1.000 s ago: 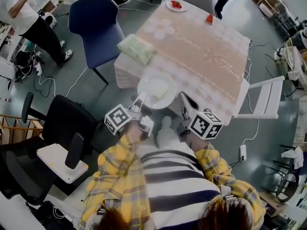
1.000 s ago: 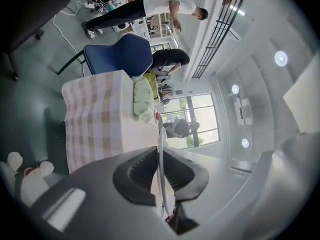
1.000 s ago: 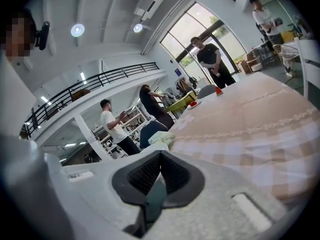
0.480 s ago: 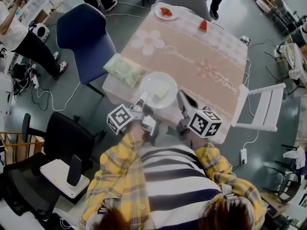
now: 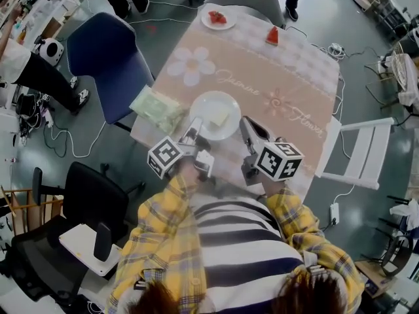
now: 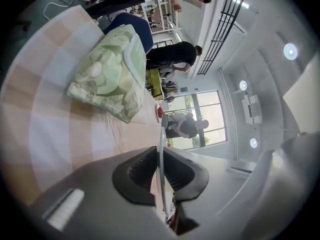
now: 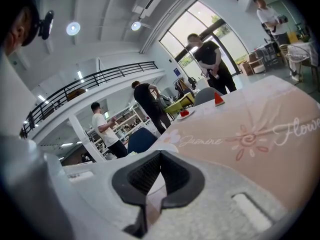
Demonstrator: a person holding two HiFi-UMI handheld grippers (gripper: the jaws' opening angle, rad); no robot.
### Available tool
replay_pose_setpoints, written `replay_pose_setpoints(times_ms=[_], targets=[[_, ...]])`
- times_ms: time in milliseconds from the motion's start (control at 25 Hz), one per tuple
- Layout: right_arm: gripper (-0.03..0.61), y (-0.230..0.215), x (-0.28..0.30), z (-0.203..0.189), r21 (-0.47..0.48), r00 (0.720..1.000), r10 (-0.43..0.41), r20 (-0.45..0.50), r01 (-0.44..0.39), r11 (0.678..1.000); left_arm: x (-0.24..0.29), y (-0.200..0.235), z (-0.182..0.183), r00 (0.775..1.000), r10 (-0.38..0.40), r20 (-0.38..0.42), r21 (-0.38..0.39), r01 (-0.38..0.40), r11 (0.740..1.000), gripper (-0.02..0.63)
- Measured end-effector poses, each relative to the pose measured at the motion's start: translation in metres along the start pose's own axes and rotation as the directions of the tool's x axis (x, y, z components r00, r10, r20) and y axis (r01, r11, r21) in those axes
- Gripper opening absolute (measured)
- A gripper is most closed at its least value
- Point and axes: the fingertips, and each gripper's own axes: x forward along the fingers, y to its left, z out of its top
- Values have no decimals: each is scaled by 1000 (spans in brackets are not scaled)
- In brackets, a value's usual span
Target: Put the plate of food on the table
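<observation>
The left gripper (image 5: 194, 127) is clamped on the near rim of the white plate (image 5: 215, 103). In the left gripper view its jaws (image 6: 160, 156) pinch that thin rim (image 6: 161, 129), which is seen edge-on between the pads. The right gripper (image 5: 247, 124) sits just beside the plate's right edge. Its jaws (image 7: 160, 156) are pressed together with nothing between them.

The plate carries a pale yellow piece of food (image 5: 219, 118) and lies over the near end of the table (image 5: 262, 70), above the pink flowered cloth. Whether it already rests on the cloth cannot be told.

A folded green cloth (image 5: 157, 108) lies at the table's near left corner, close to the plate. At the far end stand a small plate of red food (image 5: 218, 18) and a red slice (image 5: 272, 36), well apart from the grippers. A blue chair (image 5: 105, 48) stands to the left of the table and a white chair (image 5: 357, 152) to its right.
</observation>
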Motion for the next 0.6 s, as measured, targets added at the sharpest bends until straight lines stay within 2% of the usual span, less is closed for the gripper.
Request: replay_pose_setpoints(times_ms=[600], targets=[[-5,-32,44,23,6,996,-90,-11,90,996,66,-4,19,998,62,-18,29,-61,998,14]])
